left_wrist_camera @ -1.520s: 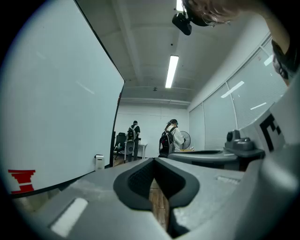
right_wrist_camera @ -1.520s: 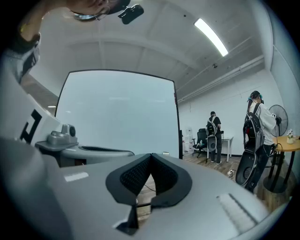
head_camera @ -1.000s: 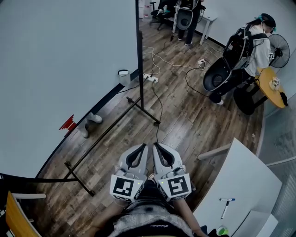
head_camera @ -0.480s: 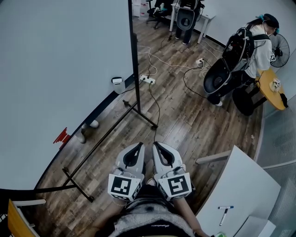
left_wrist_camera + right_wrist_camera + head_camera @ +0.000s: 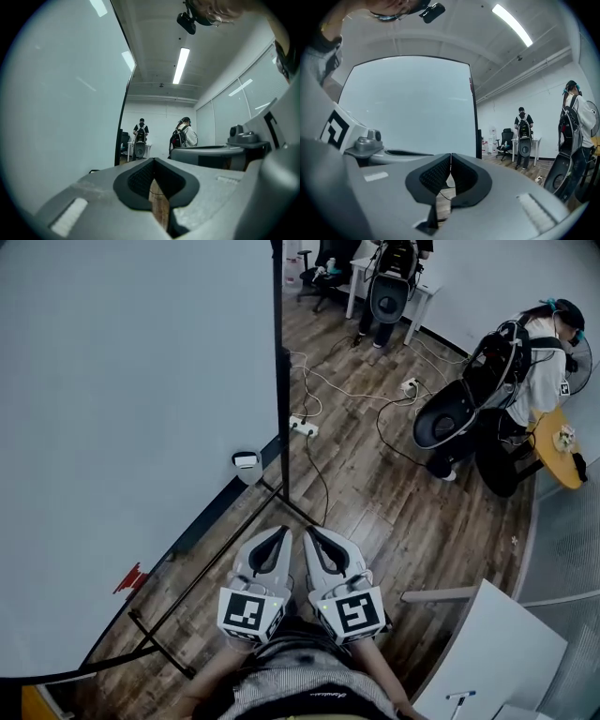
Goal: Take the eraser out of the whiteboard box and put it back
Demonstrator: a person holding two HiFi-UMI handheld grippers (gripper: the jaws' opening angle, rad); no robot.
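A large whiteboard (image 5: 131,427) on a wheeled stand fills the left of the head view. A small pale box (image 5: 246,461) hangs at its lower edge; I cannot make out the eraser. Both grippers are held side by side close to my body, level and pointing forward over the wooden floor, short of the box. The left gripper (image 5: 284,534) (image 5: 153,161) has its pads together with nothing between them. The right gripper (image 5: 310,532) (image 5: 450,155) is shut and empty as well.
The stand's dark foot bars (image 5: 159,648) cross the floor just left of the grippers. Cables and a power strip (image 5: 303,426) lie ahead. People with equipment stand at the back and right (image 5: 525,352). A white table (image 5: 497,652) sits at lower right.
Both grippers, still shut and side by side, have travelled forward along the whiteboard. The box on its lower edge now sits nearer in the head view.
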